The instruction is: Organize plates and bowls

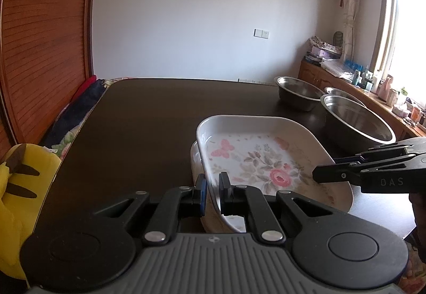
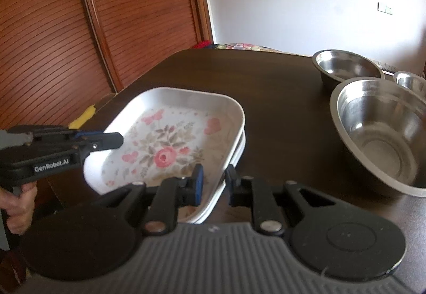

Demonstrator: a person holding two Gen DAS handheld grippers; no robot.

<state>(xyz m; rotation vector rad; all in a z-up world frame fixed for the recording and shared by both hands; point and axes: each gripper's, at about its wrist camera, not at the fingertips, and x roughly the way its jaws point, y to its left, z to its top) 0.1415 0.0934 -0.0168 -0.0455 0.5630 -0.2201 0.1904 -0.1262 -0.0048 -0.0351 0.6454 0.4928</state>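
Note:
A white rectangular plate with a pink rose pattern (image 1: 266, 158) (image 2: 165, 139) is held at both ends over a stack of like plates (image 1: 193, 158) (image 2: 238, 151). It tilts slightly; whether it rests fully on them is unclear. My left gripper (image 1: 212, 187) is shut on its near left rim and shows in the right wrist view as a black arm (image 2: 118, 140). On the opposite rim my right gripper (image 2: 214, 179) is shut too, reaching in from the right (image 1: 320, 174). Three steel bowls stand to the right: a large one (image 1: 356, 120) (image 2: 380, 134), a medium one (image 1: 295, 92) (image 2: 346, 67), a small one (image 1: 343, 92) (image 2: 412, 83).
The dark brown table (image 1: 133, 134) stretches left and back from the plates. A yellow plush toy (image 1: 18, 182) lies off its left edge by the wooden louvred doors (image 2: 80, 27). A cluttered sideboard (image 1: 372, 86) runs under the window. A hand (image 2: 18, 214) holds the left gripper's handle.

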